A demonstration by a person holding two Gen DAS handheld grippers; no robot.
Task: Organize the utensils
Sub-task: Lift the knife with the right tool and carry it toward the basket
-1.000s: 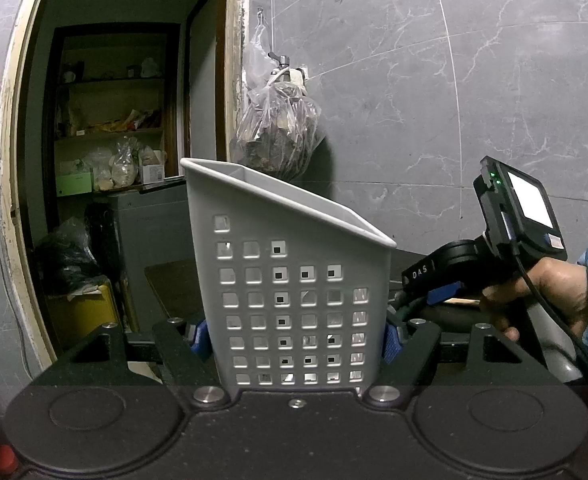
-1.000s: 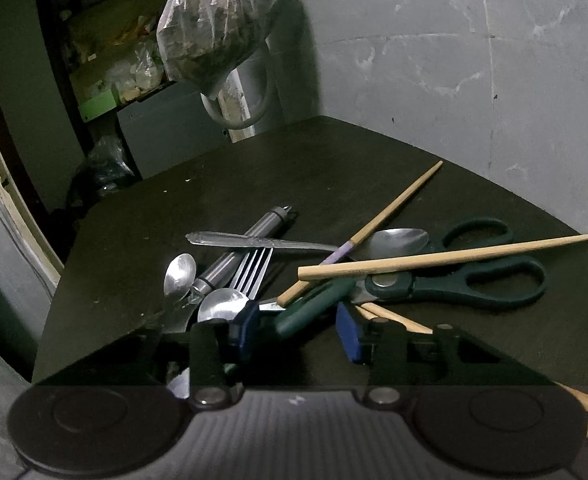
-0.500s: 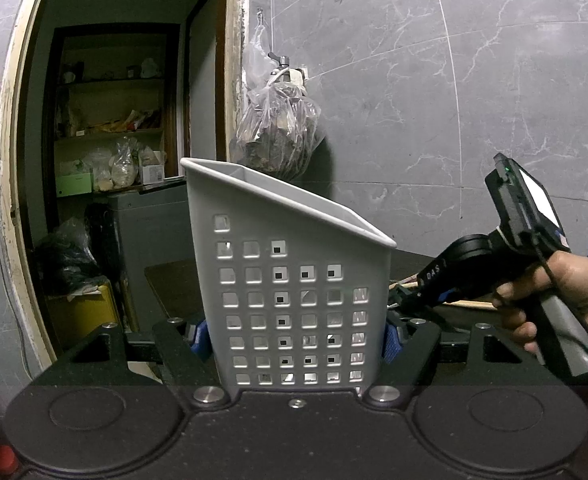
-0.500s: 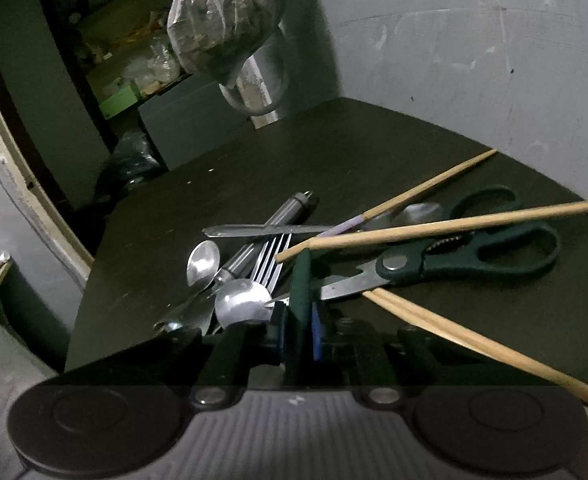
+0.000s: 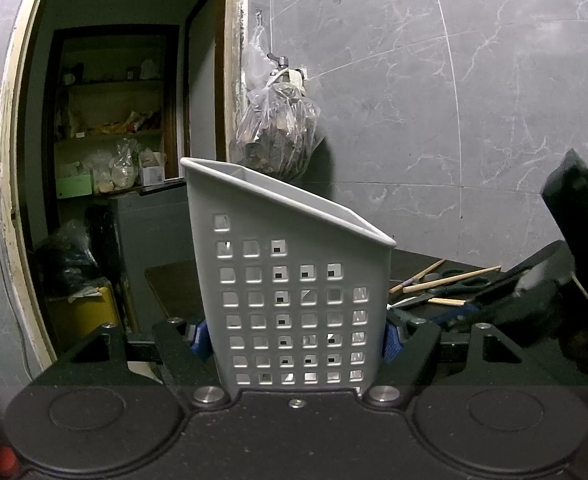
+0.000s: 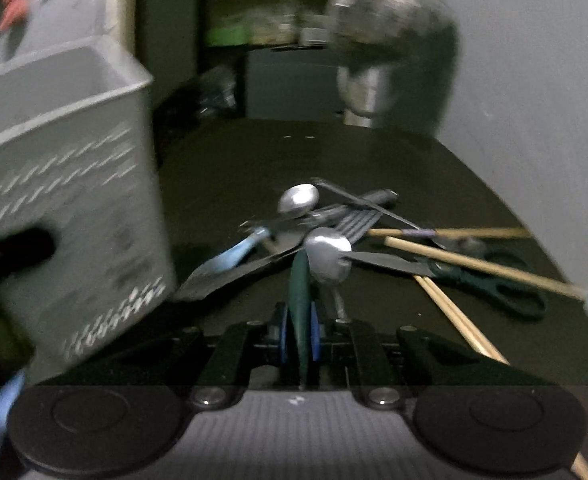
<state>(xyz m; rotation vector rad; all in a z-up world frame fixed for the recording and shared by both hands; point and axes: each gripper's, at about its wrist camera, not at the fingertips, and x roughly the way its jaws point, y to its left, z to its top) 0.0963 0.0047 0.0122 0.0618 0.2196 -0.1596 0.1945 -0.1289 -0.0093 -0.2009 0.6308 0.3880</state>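
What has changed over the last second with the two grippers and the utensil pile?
The right gripper, open over the pile a second ago, has closed on the dark green handle and rolled, so the handle now stands on edge between its pads. It has swung toward the grey basket, which now shows at its left. The left gripper stays clamped on the basket, unmoved. The scissors and chopsticks lie as before.
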